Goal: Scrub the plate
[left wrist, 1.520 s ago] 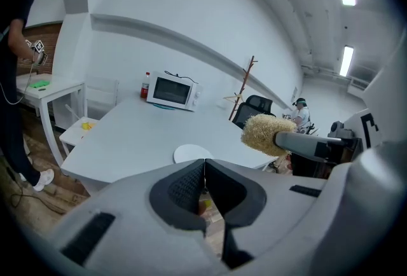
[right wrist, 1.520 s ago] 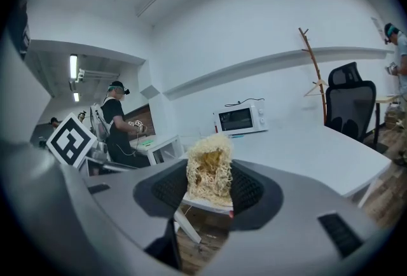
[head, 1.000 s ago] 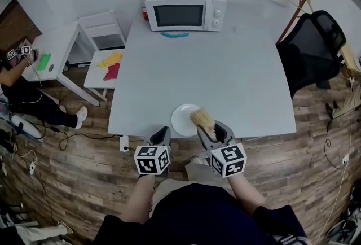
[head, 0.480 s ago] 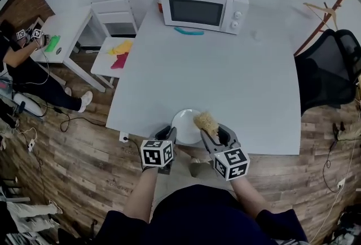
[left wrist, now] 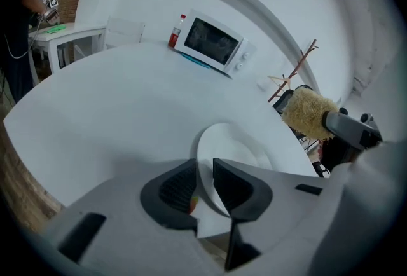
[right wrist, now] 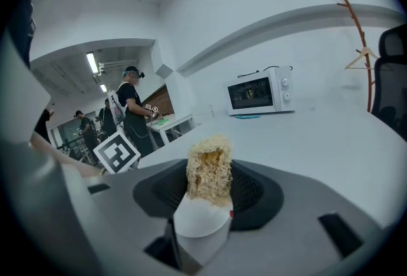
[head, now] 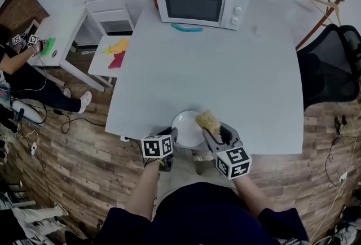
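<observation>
- Left gripper [head: 168, 134] sits at the near table [head: 225, 63] edge. Its jaws are opening, narrowly apart, with the white plate's [head: 186, 130] left rim between them; in the left gripper view a gap shows between that rim and the left-hand jaw.
- Plate lies flat on the table at its near edge, between the two grippers.
- Straw-coloured fibrous scrubber [head: 207, 121] is over the plate's right rim; I cannot tell whether it touches.
- Right gripper [head: 216, 133] is clamped on the scrubber, whose tuft stands out past the jaw tips.
</observation>
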### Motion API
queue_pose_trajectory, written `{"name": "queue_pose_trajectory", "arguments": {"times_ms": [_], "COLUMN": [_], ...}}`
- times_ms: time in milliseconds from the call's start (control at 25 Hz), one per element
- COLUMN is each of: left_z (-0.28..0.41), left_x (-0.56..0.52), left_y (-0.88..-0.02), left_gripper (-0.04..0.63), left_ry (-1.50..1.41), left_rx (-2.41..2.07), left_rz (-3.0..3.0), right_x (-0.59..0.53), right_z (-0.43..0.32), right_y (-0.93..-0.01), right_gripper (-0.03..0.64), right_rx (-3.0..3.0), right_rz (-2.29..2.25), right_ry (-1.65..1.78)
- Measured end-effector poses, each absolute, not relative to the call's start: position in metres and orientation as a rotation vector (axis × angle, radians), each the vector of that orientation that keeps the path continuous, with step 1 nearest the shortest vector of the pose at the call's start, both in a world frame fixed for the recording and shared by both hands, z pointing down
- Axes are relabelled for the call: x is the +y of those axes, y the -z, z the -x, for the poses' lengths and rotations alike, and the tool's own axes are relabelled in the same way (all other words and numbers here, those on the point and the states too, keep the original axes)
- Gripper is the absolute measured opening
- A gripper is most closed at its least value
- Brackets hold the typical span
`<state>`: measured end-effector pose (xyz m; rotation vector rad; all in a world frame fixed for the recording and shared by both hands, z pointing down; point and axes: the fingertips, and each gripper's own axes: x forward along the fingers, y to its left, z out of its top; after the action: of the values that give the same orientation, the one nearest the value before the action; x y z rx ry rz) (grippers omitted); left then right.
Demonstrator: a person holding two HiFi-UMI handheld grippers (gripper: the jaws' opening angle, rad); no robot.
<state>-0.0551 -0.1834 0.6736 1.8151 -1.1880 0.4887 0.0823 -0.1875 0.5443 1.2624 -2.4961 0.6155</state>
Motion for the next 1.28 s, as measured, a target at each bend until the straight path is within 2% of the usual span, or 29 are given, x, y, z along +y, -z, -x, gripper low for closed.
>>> {"name": "queue_pose_trajectory", "arguments": {"times_ms": [280,760,1280], "left_z": [0.053,0.050,0.045], "left_x": [-0.194,-0.202,-0.202], "left_y": [-0.673,-0.633,-0.615], "left_gripper": [0.078,0.048,0.043], "left_ry": [-0.543,-0.430,-0.436], "left_rx": [-1.162,-1.199,-1.207], "left_rz": [-1.810,-1.895,-1.972], "right_x": [-0.198,-0.191,-0.195], "right_z": [-0.082,-0.089,-0.082], "right_y": [-0.552,-0.589,-0.612], "right_gripper": [0.183,0.183,0.183], "right_rx": [-2.477,-2.367,-2.306], "right_rz": [-1.267,-1.191,-1.129], "right_ry": [-0.641,-0.533,-0.570]}}
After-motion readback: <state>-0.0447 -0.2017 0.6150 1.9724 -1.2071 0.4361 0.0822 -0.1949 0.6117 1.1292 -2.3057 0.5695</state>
